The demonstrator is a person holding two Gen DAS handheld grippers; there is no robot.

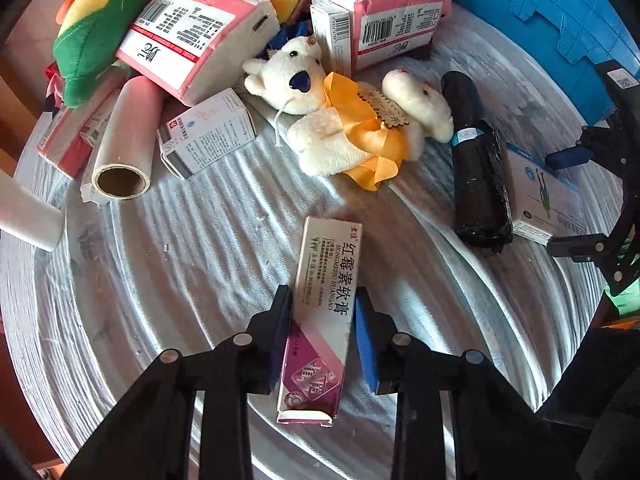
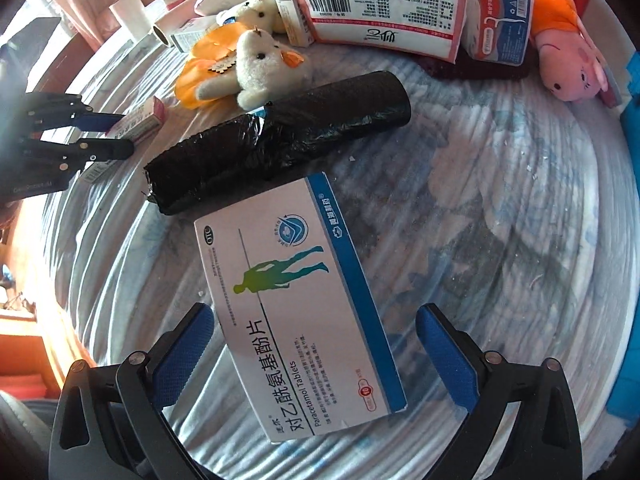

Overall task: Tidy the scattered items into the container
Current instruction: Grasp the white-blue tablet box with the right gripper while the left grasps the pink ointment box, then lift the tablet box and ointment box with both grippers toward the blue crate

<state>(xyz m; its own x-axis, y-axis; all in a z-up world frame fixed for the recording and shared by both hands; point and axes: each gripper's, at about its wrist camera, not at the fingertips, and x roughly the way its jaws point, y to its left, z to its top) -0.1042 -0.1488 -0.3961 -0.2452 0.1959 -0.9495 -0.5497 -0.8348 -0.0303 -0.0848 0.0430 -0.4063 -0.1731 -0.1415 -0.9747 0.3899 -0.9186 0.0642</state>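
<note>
Risk sits first with the left gripper [image 1: 323,330], which we have clamped narrow on the ointment box [image 1: 320,312]. Its pads press the long sides near the purple lower half, so most of the carton juts toward 12 o'clock. We judge that a thin, light carton held this way could crush or pivot between the pads as we lift, then drop back onto the white cloth-covered table [image 1: 180,280].

Our right gripper [image 2: 316,354] stands wide around the paracetamol tablet box [image 2: 296,304]. The left pad looks to be touching or just beside the box edge, while the right pad is clearly apart from it. The box lies skewed across the opening, its far corner at 12 o'clock just beside the black bag roll [image 2: 280,140]. If we close now, we expect the pads to meet it off-square, so the box could twist, or nudge the roll away.

From the left wrist view the blue container [image 1: 560,12] lies at 1 o'clock, beyond the roll and the white plush bear [image 1: 332,120] with its yellow ribbon. Carrying the ointment box there low could snag the bear or the 2 tissue packs, such as the nearer one [image 1: 384,20] at 12 o'clock. The 2 grippers work near each other, so lifting together may make them collide.
</note>
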